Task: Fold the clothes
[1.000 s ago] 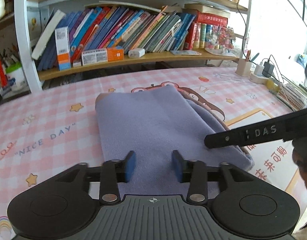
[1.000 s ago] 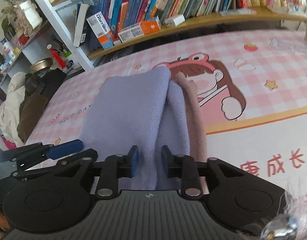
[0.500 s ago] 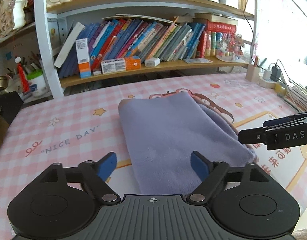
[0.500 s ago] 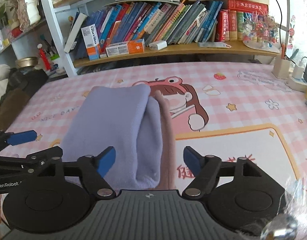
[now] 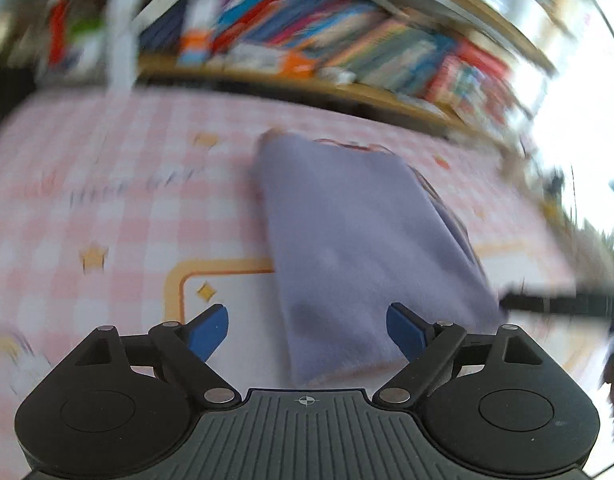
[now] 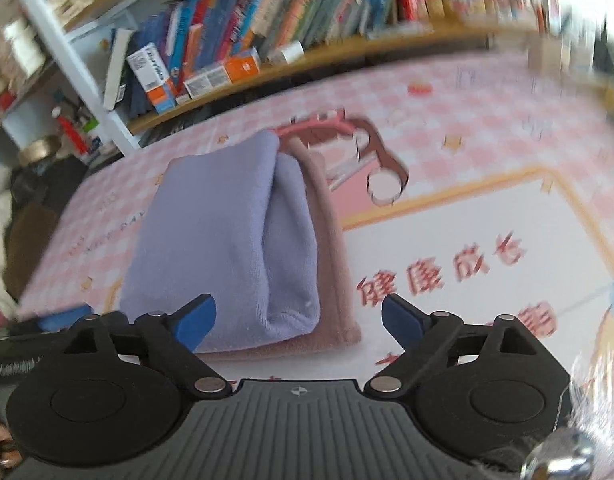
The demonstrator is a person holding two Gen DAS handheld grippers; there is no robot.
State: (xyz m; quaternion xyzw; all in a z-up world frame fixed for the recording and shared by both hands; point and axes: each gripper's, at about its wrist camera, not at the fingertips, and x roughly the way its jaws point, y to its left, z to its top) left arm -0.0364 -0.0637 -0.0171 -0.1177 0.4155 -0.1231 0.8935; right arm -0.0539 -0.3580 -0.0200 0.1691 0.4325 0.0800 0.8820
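Open run of pink checked desk cover (image 6: pixel 487 216) to the right of the folded cloth stack (image 6: pixel 235 232), bare through to the far edge. Left of the stack, bare cover too, out toward the left edge (image 5: pixel 87 184). The far edge is walled off by the bookshelf (image 6: pixel 267 40), packed with books and boxes. Near edge: both grippers (image 5: pixel 307 330) (image 6: pixel 298 320) hang with jaws spread wide, each one's fingers crowding the stack's near corners.

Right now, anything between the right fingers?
Yes: in the right wrist view the near end of the folded purple cloth lies between the open right fingers, ungripped.
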